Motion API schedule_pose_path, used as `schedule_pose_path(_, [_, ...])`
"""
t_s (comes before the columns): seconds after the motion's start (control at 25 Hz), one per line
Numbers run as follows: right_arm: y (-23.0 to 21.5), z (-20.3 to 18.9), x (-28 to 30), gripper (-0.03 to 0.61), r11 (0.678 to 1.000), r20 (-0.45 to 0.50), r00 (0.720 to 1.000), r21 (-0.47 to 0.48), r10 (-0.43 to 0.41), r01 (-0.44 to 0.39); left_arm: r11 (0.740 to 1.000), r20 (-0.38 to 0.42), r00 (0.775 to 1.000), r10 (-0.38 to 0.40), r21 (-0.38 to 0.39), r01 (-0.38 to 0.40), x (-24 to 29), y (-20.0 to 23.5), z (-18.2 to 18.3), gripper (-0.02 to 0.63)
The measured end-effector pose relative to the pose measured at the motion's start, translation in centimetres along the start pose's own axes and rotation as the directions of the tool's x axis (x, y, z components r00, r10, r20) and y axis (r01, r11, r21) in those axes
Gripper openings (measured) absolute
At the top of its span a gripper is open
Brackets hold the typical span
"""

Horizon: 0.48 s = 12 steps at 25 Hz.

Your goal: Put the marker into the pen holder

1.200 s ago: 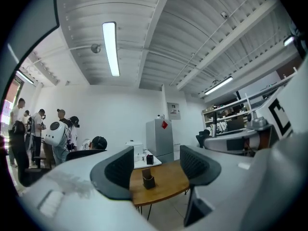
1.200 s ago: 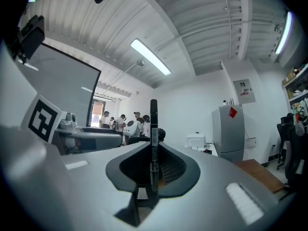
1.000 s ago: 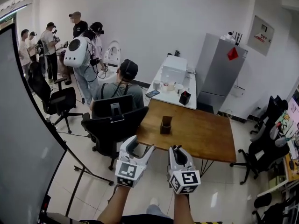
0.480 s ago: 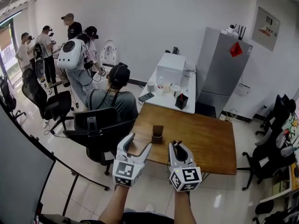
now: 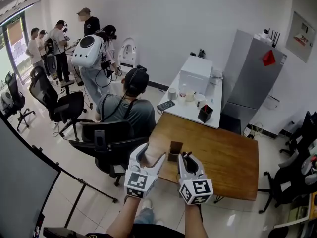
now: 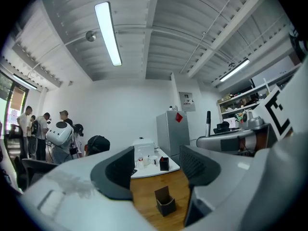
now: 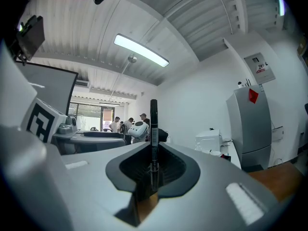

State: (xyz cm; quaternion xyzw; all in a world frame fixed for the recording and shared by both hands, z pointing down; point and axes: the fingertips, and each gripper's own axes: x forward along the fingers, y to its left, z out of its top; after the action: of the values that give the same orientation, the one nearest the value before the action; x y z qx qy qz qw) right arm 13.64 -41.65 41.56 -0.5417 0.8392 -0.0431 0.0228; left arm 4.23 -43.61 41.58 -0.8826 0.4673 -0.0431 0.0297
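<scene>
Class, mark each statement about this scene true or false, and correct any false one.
1. The dark brown square pen holder stands on the brown wooden table. True.
2. The right tool is shut on a slim black marker. True.
3. The left tool grips the pen holder. False: its jaws stand apart and hold nothing.
4. The marker already sits in the pen holder. False: it stands upright between the right tool's jaws.
</scene>
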Motion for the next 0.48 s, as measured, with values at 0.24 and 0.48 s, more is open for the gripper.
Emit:
schedule_pose_path(0.24, [-2.3, 2.9, 5.5, 0.051, 0.999, 0.041, 0.999, -0.047, -0.015, 0.017, 1.000, 0.050, 0.999, -0.016, 0.003, 0.016, 5.2, 4.0, 1.8, 0.295])
schedule_pose_path(0.48, [-3.5, 3.6, 10.4, 0.051, 0.997, 0.048, 0.998, -0.058, -0.040, 0.043, 0.999, 0.077, 0.996, -0.039, 0.013, 0.038, 8.9, 7.8, 2.9, 0.295])
